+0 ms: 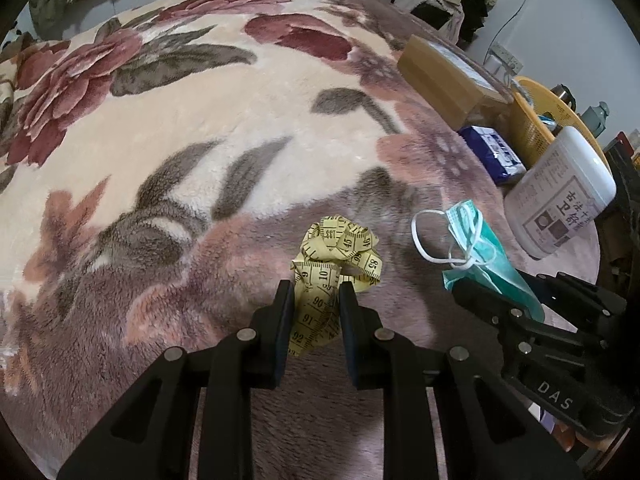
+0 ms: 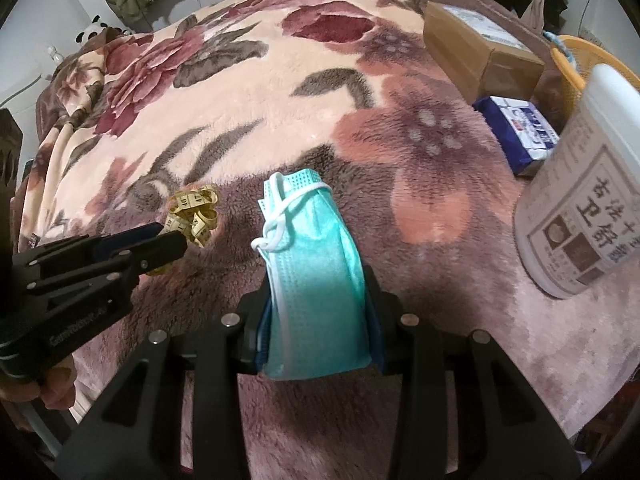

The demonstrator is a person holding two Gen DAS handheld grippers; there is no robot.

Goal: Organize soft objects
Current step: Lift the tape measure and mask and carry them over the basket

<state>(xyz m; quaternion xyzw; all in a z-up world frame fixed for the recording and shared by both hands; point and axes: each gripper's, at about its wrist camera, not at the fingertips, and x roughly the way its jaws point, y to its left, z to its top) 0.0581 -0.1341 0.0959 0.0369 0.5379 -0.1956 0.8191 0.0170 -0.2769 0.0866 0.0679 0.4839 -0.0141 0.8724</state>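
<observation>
Nearest my lenses, both claws are loaded. Beneath them spreads the floral blanket (image 1: 200, 140), the work surface. My right gripper (image 2: 320, 300) pinches the folded teal face mask (image 2: 316, 272) along its sides, ear loops dangling at the front; I judge it lifted for sorting. My left gripper (image 1: 314, 300) is clamped on the crumpled yellow measuring tape (image 1: 336, 256). Only the right view shows the panda toy (image 2: 94, 28); the orange basket (image 1: 532, 120), possibly the destination, shows more fully in the left view.
</observation>
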